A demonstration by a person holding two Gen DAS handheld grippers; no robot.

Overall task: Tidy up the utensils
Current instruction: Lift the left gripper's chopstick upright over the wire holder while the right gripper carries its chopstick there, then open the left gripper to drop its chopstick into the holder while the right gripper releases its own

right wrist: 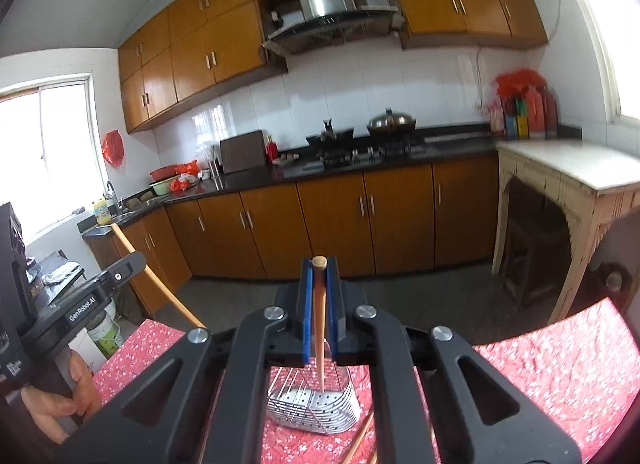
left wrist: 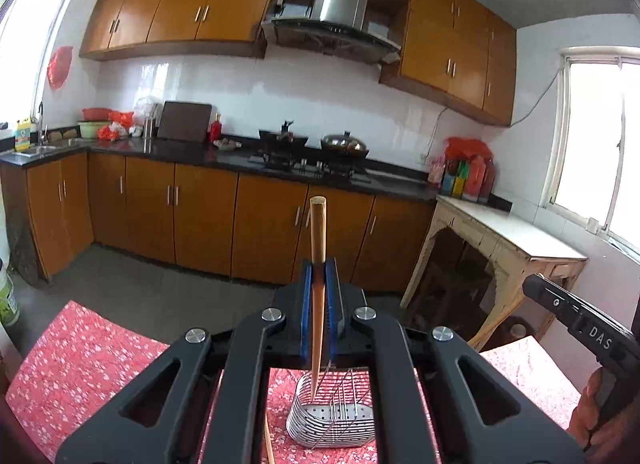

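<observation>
My left gripper (left wrist: 319, 266) is shut on a wooden chopstick (left wrist: 318, 232) held upright, its lower tip over a steel wire utensil basket (left wrist: 332, 420) on the red floral tablecloth (left wrist: 80, 360). My right gripper (right wrist: 319, 264) is shut on another wooden chopstick (right wrist: 320, 328), its tip down inside the same basket (right wrist: 312, 410). The left gripper's body (right wrist: 100, 296) and its chopstick (right wrist: 156, 276) show at the left of the right wrist view. The right gripper's body (left wrist: 580, 320) shows at the right of the left wrist view.
More loose chopsticks lie on the cloth by the basket (right wrist: 360, 440), and one shows in the left wrist view (left wrist: 269, 440). Beyond the table are the floor, brown kitchen cabinets (left wrist: 200, 211), a stove with pots (left wrist: 312, 143) and a pale side table (left wrist: 508, 232).
</observation>
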